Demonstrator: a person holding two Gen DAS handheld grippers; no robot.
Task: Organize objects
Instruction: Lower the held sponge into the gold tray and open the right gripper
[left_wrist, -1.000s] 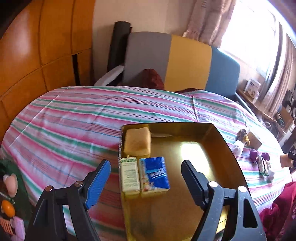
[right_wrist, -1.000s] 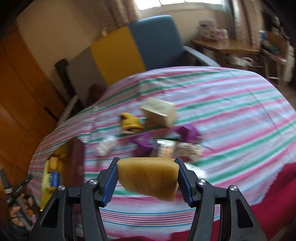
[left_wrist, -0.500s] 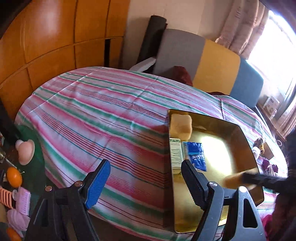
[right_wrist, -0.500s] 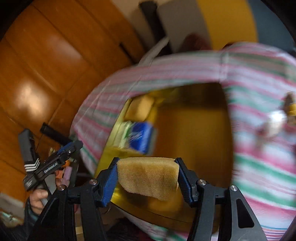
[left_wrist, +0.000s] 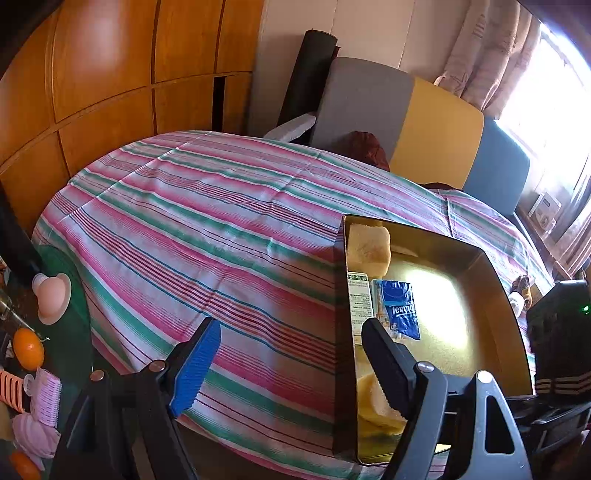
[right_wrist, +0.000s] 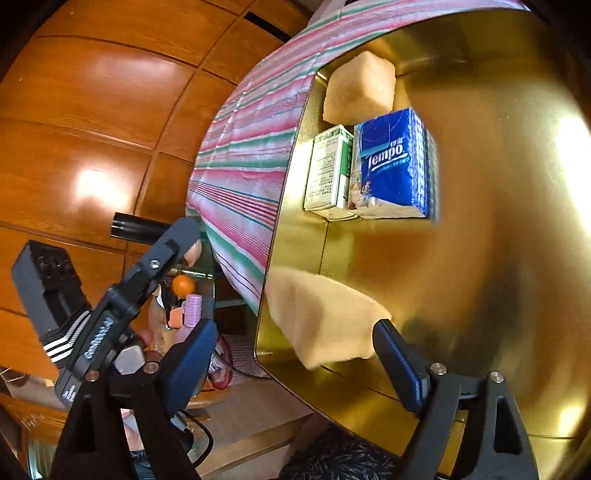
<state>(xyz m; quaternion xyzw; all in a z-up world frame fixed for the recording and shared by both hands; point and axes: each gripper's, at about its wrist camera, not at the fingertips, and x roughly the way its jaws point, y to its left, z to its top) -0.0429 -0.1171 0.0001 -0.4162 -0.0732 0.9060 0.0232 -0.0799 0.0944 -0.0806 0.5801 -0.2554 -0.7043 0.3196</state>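
Fingers of the right gripper (right_wrist: 291, 354) have just been opening and now stand wide, with the sponge (right_wrist: 325, 317) lying between them but no longer pinched: neither pad presses on it, and the right finger's tip (right_wrist: 391, 343) only sits near its edge. A second ago that sponge was clamped between the pads over the striped cloth, among the loose things at the far side; now it rests in the near left corner of the gold tray (right_wrist: 491, 258), against the tray's left wall. In the same column, further in, sit a green-and-white box (right_wrist: 328, 170), a blue tissue pack (right_wrist: 391, 162) touching it, and another sponge (right_wrist: 360, 88) in the far corner.

From the left wrist view, the left gripper (left_wrist: 291, 354) hangs released and empty over the table's (left_wrist: 207, 229) near edge, beside the tray's left wall, which its right finger overlaps. It has drifted from above the tray towards the cloth. The newly placed sponge shows behind that finger.

By my reading, this drop-off is done, and the row along the tray's left side is filling in order. More loose items wait beyond the tray on the right, though they are too small here to name, so the right hand probably goes back for another.
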